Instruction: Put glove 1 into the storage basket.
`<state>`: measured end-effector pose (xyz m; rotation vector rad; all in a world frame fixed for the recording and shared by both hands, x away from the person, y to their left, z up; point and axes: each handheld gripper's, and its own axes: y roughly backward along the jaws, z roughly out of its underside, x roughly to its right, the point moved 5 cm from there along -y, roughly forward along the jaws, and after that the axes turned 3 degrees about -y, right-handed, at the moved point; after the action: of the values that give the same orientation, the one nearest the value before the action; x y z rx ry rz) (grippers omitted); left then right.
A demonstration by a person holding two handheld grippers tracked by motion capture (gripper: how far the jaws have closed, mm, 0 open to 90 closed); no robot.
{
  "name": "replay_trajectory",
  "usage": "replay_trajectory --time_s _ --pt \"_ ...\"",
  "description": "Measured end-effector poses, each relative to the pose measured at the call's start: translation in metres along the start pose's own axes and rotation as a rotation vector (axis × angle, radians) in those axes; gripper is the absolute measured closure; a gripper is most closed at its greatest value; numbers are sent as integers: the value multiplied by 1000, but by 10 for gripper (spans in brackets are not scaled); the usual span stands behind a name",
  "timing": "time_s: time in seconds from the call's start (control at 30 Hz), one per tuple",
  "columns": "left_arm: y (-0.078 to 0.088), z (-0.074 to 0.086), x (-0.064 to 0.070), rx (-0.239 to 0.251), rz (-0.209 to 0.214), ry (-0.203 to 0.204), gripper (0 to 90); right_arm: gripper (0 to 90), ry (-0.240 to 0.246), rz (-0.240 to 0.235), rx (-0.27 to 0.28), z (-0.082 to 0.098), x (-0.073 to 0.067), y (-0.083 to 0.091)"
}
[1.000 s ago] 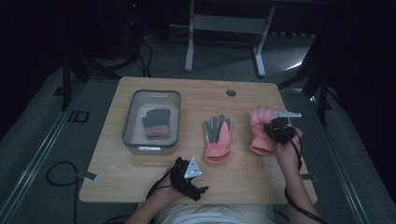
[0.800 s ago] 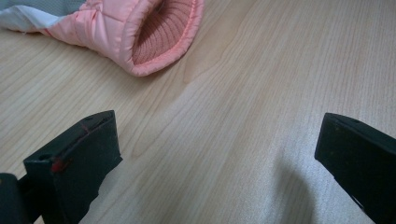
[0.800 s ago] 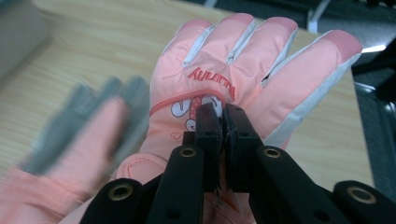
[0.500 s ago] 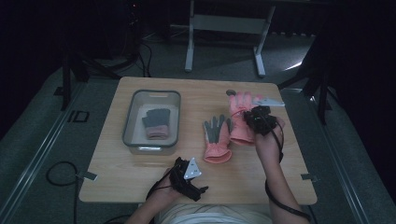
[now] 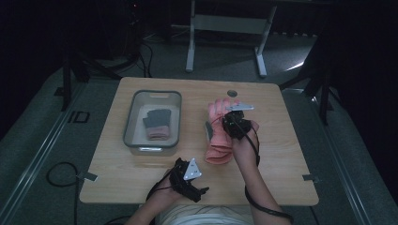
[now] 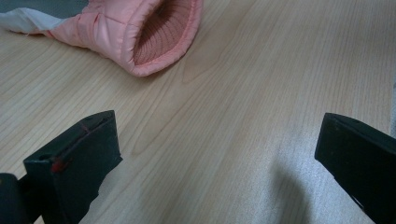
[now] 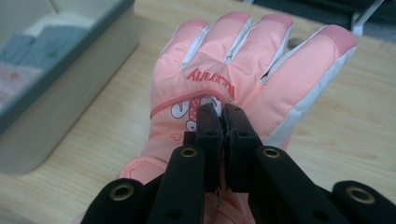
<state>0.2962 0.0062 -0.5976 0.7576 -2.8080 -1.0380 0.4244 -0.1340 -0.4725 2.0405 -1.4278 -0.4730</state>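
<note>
- I'm seeing the table (image 5: 281, 154) showing a light wood-grain top, smooth and matt.
- The pink glove (image 7: 233, 70) is looking like quilted, slightly sheeny cloth with pale grey panels; its cuff (image 6: 163, 32) is showing a ribbed knit lining.
- The grey bin (image 5: 133, 140) is appearing as smooth matt plastic.
- The dark glove (image 5: 157, 123) inside is looking like soft knit.
- The right gripper (image 7: 223, 119) is showing matt black jaws with brassy metal rivets.
- The left gripper (image 6: 215, 154) is showing matt black jaws too.

Left gripper (image 5: 187, 178) low, jaws wide apart — right gripper (image 7: 223, 122) clamped tight.
</note>
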Motion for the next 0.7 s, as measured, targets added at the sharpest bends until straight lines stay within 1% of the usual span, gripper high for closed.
replay_trajectory --time_s 0.13,0.3,0.47,0.57,0.7 --pt "1 0 -1 1 3 -1 0 861 -12 -20 -32 12 -4 -11" --pt "0 0 0 0 7 0 0 860 -1 -1 -76 25 -8 -25" --pt "-1 0 1 1 10 3 0 860 4 13 -93 35 -6 -36" --pt "-1 1 1 -2 11 0 0 861 10 8 -105 41 -6 -41" --pt "-1 1 0 -4 13 3 0 861 27 -5 -117 46 -5 -39"
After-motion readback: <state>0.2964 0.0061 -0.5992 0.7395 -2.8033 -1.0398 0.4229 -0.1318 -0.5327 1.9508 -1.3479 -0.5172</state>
